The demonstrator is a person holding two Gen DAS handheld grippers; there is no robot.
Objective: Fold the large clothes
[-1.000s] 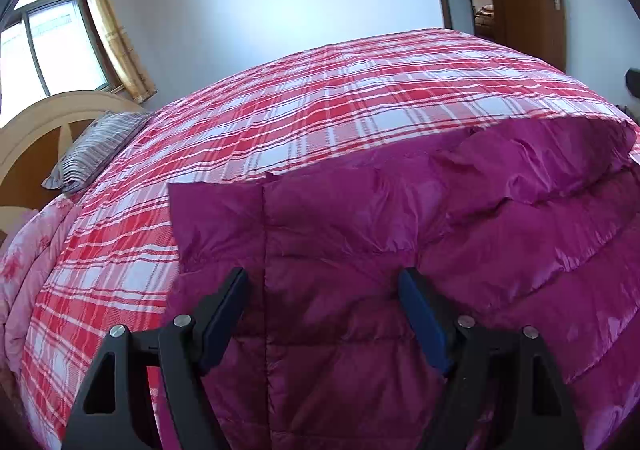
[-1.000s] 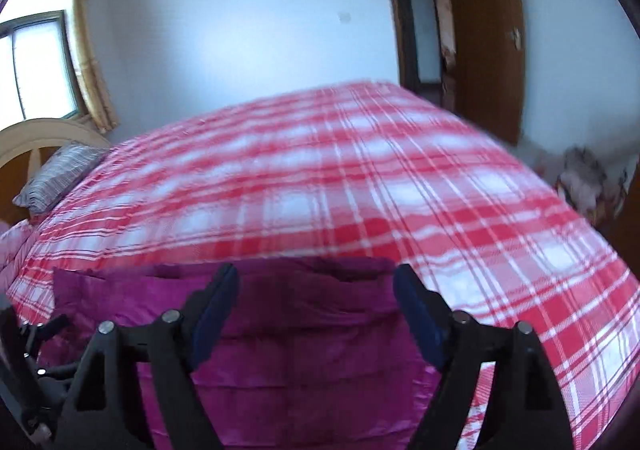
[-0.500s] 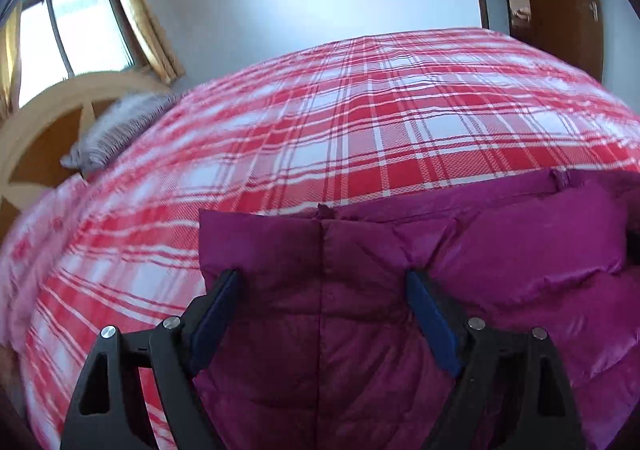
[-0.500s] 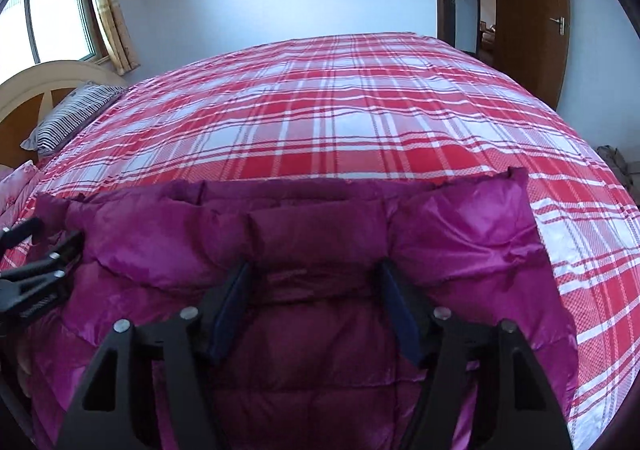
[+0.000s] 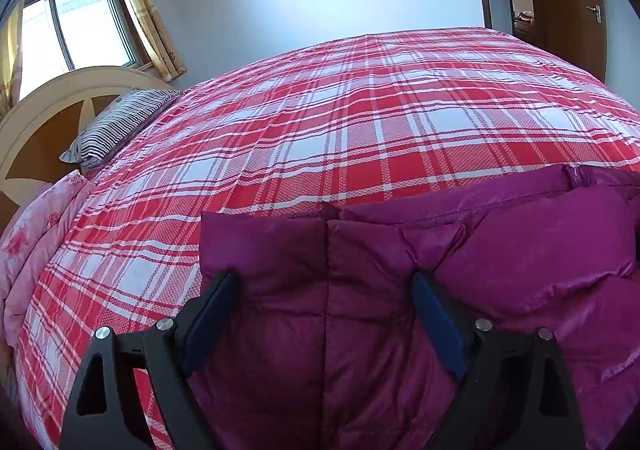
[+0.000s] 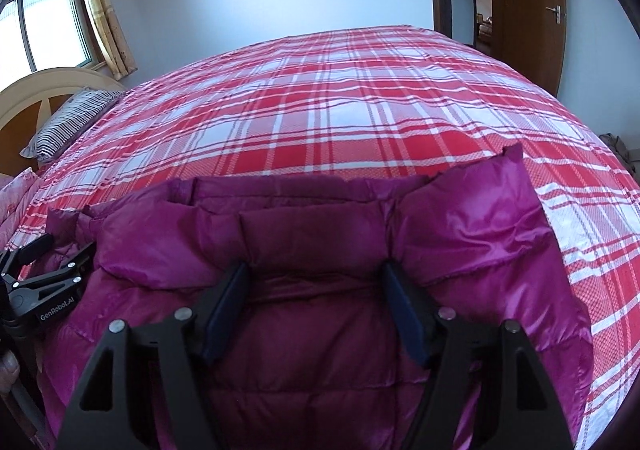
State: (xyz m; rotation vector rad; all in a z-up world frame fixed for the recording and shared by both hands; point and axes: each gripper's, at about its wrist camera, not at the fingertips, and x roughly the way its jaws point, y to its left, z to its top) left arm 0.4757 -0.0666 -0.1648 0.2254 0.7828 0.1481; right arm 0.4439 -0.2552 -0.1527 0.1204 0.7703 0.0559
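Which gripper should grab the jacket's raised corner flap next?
Right. The magenta jacket has its raised flap just beside the right gripper; the left gripper sits over the jacket's opposite end, probably a longer reach.

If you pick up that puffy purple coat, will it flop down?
Probably yes: the purple coat is soft quilted padding, so it should droop. Its shiny fabric looks slippery. It's puffy, so likely light for its size.
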